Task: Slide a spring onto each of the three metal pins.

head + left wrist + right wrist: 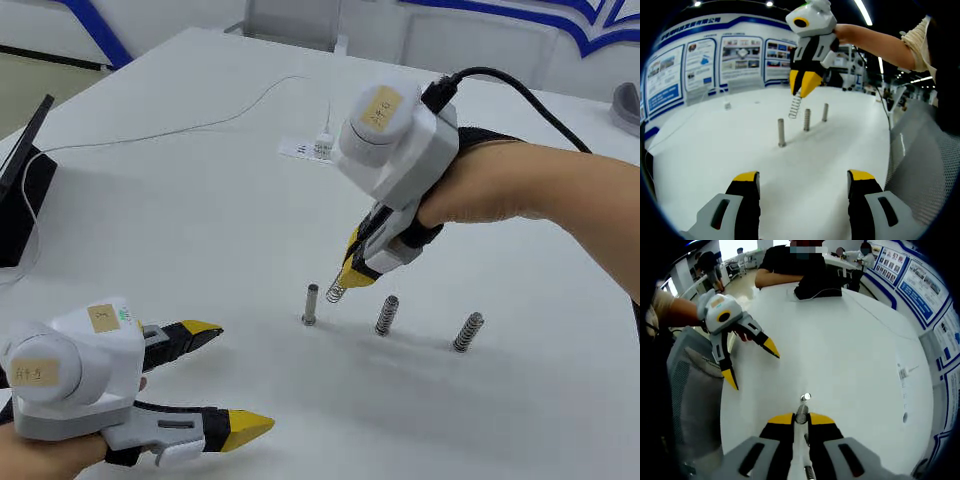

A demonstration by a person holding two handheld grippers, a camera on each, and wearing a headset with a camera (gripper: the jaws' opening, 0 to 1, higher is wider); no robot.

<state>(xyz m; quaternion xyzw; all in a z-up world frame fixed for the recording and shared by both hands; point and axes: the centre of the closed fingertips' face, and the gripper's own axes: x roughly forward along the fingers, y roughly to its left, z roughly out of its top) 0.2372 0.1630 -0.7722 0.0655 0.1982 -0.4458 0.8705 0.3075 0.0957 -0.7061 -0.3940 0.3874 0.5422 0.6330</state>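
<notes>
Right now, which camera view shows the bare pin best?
The left gripper view: the bare pin stands whole, side-on, against plain table. The head view also shows it whole, but steeper, with the held spring near its top. The right gripper view looks down on its top end.

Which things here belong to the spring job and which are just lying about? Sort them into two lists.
Job in hand:
bare pin; middle pin with its spring; end pin with its spring; loose spring gripped by the right gripper; left gripper, open.

Lying about:
black device; thin white cable; small white part on a paper strip.
</notes>
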